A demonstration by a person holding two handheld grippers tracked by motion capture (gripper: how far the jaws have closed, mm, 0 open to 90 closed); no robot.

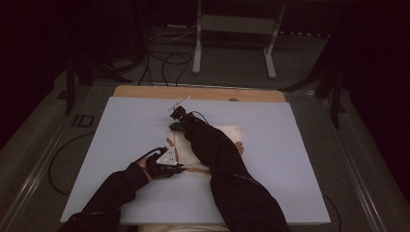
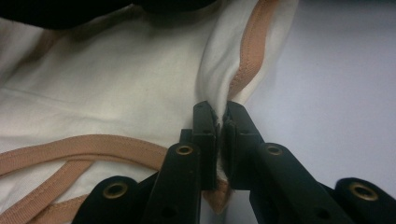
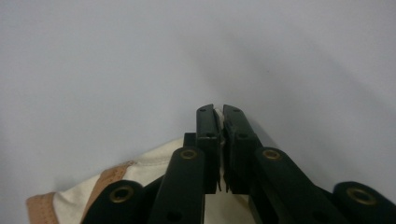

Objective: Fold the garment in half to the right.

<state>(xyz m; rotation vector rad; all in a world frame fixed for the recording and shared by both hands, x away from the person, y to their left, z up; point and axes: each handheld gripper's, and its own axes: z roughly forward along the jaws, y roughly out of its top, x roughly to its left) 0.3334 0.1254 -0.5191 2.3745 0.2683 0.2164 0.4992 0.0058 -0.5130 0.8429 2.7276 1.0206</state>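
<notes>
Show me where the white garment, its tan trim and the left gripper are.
white garment (image 2: 116,88), left gripper view, plain cloth
tan trim (image 2: 84,145), left gripper view, lower band
left gripper (image 2: 220,122), left gripper view, between the fingertips

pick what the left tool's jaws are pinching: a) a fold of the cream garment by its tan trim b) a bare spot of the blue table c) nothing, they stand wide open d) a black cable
a: in the left gripper view the left tool has its jaws closed on a raised fold of the cream garment, right beside the tan trim.
</notes>
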